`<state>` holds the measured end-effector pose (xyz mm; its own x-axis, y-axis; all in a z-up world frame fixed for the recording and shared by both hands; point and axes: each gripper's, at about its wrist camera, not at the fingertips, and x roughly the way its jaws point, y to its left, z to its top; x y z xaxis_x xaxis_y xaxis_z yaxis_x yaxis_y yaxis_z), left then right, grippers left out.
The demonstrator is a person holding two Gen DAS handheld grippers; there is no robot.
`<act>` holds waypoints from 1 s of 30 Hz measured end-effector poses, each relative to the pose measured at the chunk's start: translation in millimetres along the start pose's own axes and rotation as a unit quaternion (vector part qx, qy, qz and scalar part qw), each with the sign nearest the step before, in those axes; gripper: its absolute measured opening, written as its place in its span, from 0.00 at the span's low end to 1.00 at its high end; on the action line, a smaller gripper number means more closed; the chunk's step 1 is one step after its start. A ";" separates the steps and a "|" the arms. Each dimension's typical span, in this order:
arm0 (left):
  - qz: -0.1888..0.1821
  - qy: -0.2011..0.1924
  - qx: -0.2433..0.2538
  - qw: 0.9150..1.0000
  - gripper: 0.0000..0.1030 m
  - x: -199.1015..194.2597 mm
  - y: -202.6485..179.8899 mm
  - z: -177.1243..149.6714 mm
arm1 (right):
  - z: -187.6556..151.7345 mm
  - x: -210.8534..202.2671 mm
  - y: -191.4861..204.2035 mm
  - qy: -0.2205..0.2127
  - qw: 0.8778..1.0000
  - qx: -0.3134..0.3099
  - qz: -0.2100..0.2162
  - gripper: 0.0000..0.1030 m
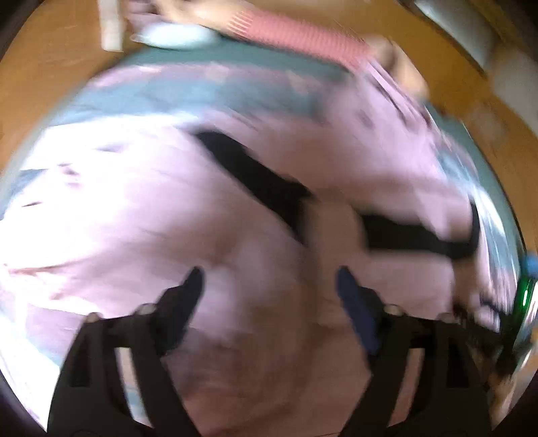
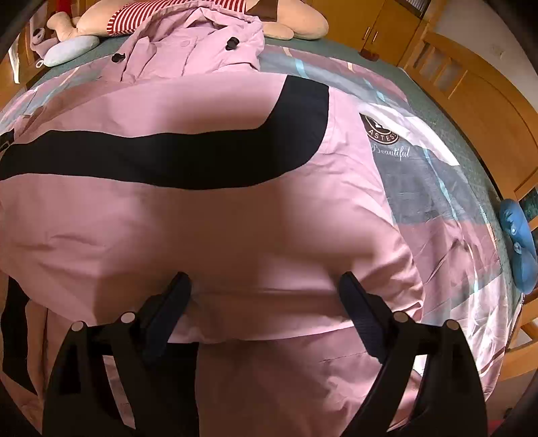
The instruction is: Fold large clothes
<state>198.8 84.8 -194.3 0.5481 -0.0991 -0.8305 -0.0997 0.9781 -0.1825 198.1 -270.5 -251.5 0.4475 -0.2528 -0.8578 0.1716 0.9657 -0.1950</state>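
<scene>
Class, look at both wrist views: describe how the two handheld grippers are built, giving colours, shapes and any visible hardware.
The left gripper and the right gripper look alike: black angular frames with cut-out slots, round silver bolt heads along the linkage, and two flat, dark navy fingers each. No cables, markings or sleeves show.

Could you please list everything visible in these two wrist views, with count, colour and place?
jacket: one, pink with a black band, spread on the bed, hood at the far end.
bedspread: one, grey, pink and white patches, under the jacket.
plush toy: one, beige in red-and-white stripes, at the bed's far edge.
small cushion: one, pale blue, far left.
blue plush: one, bed's right edge.
wooden cabinets: honey-coloured, beyond the bed.
left hand-held gripper: black, open above the jacket.
right hand-held gripper: black, open above the jacket.
</scene>
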 end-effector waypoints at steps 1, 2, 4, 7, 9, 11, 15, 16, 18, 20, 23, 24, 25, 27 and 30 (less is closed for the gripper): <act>0.015 -0.009 -0.044 0.999 0.97 -8.6 28.5 6.5 | 0.5 0.5 -1.2 -0.001 1.000 -0.001 0.000 0.88; 0.025 -0.010 -0.082 0.996 0.97 -13.2 52.3 9.4 | 0.8 1.1 -2.4 -0.001 1.000 -0.001 -0.001 0.88; 0.049 -0.003 -0.185 0.982 0.97 -19.2 121.1 9.9 | -2.6 -3.8 2.5 -0.003 1.000 -0.004 -0.006 0.88; 0.080 0.008 -0.310 0.947 0.97 -19.1 209.4 -1.1 | -7.7 -10.3 13.7 -0.007 1.000 -0.006 -0.016 0.90; 0.084 0.008 -0.356 0.931 0.97 -17.4 247.2 -7.7 | -8.3 -10.2 15.8 -0.008 1.000 -0.006 -0.021 0.91; 0.097 0.011 -0.375 0.922 0.97 -14.5 270.0 -11.0 | -9.1 -10.7 16.8 -0.009 1.000 -0.007 -0.023 0.91; 0.127 0.035 -0.370 0.919 0.97 10.0 288.6 -14.9 | -9.8 -10.5 18.1 -0.011 1.000 -0.008 -0.026 0.92; 0.123 0.046 -0.370 0.920 0.97 17.5 290.3 -15.6 | -9.9 -10.4 18.3 -0.011 1.000 -0.008 -0.027 0.92; 0.132 0.045 -0.364 0.921 0.96 23.7 292.0 -17.7 | -10.1 -10.4 18.6 -0.012 0.999 -0.008 -0.028 0.92; 0.138 0.027 -0.350 0.926 0.70 20.8 289.2 -11.3 | -10.2 -10.4 18.1 -0.013 0.999 -0.010 -0.029 0.92; 0.145 -0.011 -0.365 0.920 0.28 5.0 289.7 -8.8 | -10.1 -10.4 17.7 -0.013 0.999 -0.010 -0.029 0.92; 0.127 -0.032 -0.373 0.918 0.13 -1.0 293.4 -9.0 | -10.0 -10.5 17.6 -0.013 0.999 -0.010 -0.028 0.92; 0.106 -0.051 -0.380 0.918 0.10 -6.9 295.6 -9.3 | -10.0 -10.5 17.6 -0.013 0.999 -0.010 -0.028 0.92; 0.058 -0.099 -0.388 0.914 0.07 -27.3 290.4 -6.8 | -9.3 -10.6 16.9 -0.011 1.000 -0.008 -0.026 0.92; -0.036 -0.159 -0.339 0.927 0.07 -52.3 254.7 9.3 | -7.8 -10.2 15.8 -0.007 1.000 -0.001 -0.023 0.92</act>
<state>152.4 340.8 -192.4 0.7801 0.0044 -0.6256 -0.4925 0.6210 -0.6098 189.4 -252.2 -249.6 0.4509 -0.2970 -0.8417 0.1905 0.9533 -0.2344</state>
